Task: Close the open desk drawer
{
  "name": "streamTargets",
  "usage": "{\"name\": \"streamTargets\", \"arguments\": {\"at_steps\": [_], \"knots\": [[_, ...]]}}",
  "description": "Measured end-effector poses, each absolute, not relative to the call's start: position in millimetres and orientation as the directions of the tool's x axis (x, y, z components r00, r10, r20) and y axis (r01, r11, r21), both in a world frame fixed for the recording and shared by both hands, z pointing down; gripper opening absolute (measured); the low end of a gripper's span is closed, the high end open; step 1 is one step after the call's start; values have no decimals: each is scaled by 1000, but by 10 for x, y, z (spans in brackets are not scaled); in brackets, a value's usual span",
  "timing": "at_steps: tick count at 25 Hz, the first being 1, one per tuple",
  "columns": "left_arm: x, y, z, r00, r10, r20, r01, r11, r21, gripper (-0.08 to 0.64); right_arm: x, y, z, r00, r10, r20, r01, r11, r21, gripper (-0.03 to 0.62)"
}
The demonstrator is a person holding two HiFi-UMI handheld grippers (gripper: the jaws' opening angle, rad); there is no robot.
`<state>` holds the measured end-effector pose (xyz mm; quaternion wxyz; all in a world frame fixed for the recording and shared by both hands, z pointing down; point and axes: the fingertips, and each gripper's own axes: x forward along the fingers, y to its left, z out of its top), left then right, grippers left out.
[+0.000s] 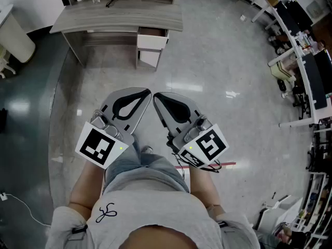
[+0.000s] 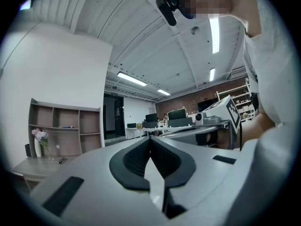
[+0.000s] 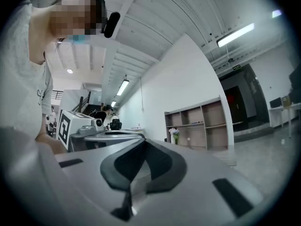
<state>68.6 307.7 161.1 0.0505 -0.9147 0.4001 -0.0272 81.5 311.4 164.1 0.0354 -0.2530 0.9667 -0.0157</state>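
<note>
Currently the drawer (image 1: 152, 41) stands pulled out from under the grey surface (image 1: 119, 18) at the top of the head view, its white front facing the person. Both tools are held low and close to the body, well apart from it across the shiny floor (image 1: 207, 71). The left hand-held gripper (image 1: 148, 92) and the right hand-held gripper (image 1: 155, 94) point toward each other, tips nearly meeting. Each has its jaws together, with nothing between them.
</note>
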Motion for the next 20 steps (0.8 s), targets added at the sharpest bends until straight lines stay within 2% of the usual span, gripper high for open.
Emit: {"name": "streamTargets", "arguments": {"at_steps": [20], "knots": [[580,2751,1721,692,-722,26,-717,-691,-93,11,721,2807,1738,-859,-511,-39,-509,859,-61,8]]}}
